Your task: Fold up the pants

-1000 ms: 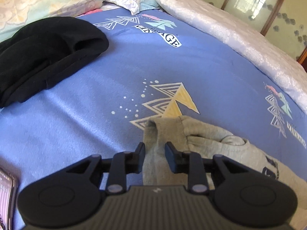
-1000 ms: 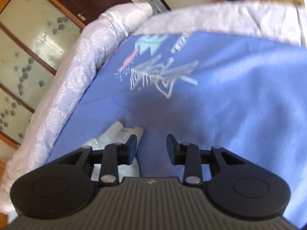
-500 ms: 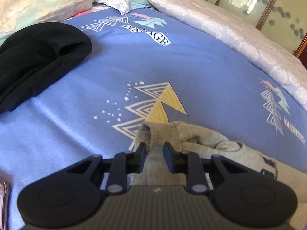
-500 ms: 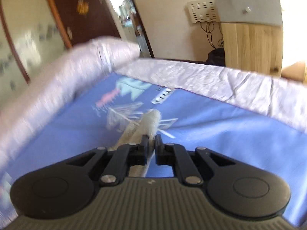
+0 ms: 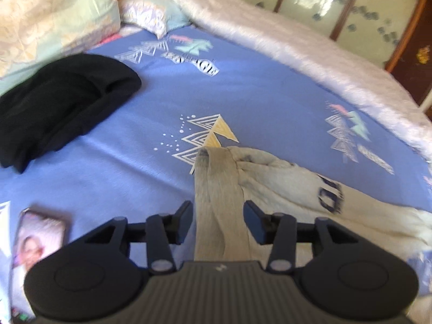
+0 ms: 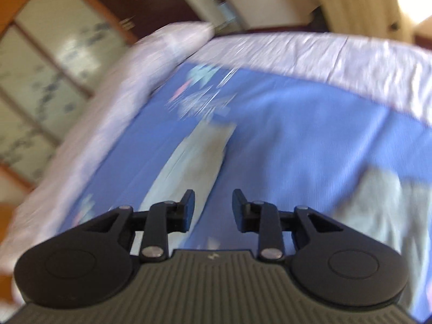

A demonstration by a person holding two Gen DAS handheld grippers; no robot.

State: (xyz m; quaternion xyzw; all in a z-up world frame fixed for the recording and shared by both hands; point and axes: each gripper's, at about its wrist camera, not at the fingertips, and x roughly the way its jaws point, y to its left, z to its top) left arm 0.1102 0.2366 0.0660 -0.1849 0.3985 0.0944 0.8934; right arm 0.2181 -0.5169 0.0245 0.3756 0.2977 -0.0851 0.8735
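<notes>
Lying between the left hand-held gripper's (image 5: pixel 217 222) just-opened, untouching jaws: grey pants (image 5: pixel 218 189) | right hand-held gripper (image 6: pixel 210 208): just opened, pants leg (image 6: pixel 194 159) ahead on bed (image 6: pixel 297 135).

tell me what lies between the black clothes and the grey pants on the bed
Only bare blue bedsheet with a printed triangle pattern separates black clothes from grey pants, left wrist view.

A blue bed (image 5: pixel 270 91) is seen ahead of the tongs; grey pants (image 5: pixel 270 178) lie between them, black clothes (image 5: pixel 59 102) far left, a phone (image 5: pixel 37 239) near left.
</notes>
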